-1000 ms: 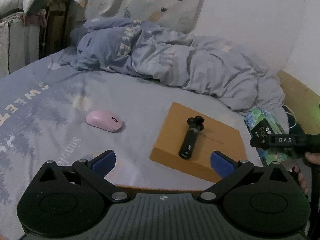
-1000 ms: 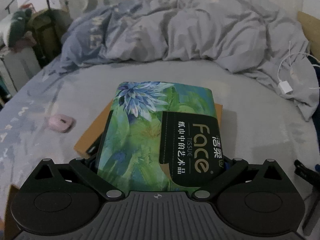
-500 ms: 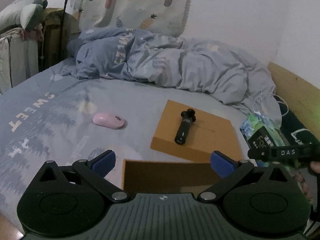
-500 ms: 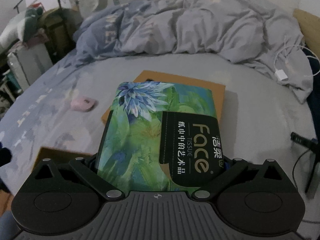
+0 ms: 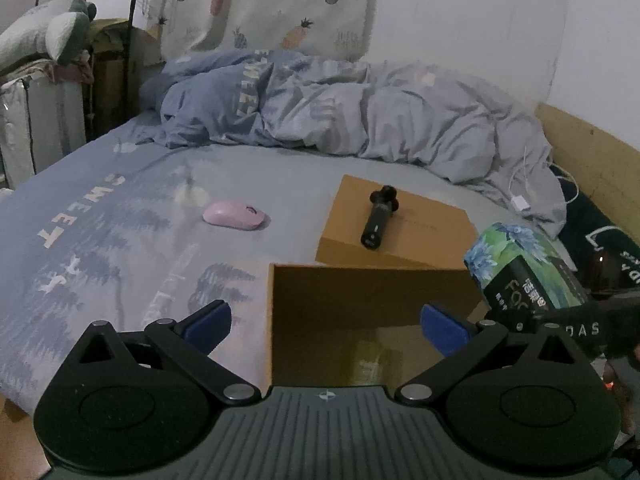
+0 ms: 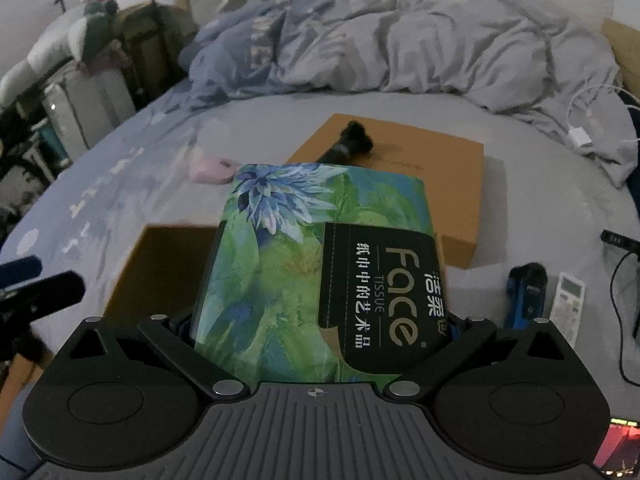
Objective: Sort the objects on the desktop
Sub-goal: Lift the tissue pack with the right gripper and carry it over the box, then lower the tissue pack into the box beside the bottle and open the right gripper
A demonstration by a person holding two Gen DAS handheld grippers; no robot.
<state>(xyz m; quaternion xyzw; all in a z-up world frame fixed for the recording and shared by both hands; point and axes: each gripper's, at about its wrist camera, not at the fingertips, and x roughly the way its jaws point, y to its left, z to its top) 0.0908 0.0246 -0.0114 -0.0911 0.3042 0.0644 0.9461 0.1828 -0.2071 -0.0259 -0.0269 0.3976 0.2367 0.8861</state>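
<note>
Pulled nearer since earlier, my right gripper stays clamped on the tissue pack, held above the open cardboard box; my left gripper hangs apart, empty, at the box's near-left.

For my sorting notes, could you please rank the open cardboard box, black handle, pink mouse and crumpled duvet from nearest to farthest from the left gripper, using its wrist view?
1. open cardboard box, just ahead
2. black handle, ahead right, on the closed box
3. pink mouse, ahead left; close to the handle's rank
4. crumpled duvet, at the back
</note>
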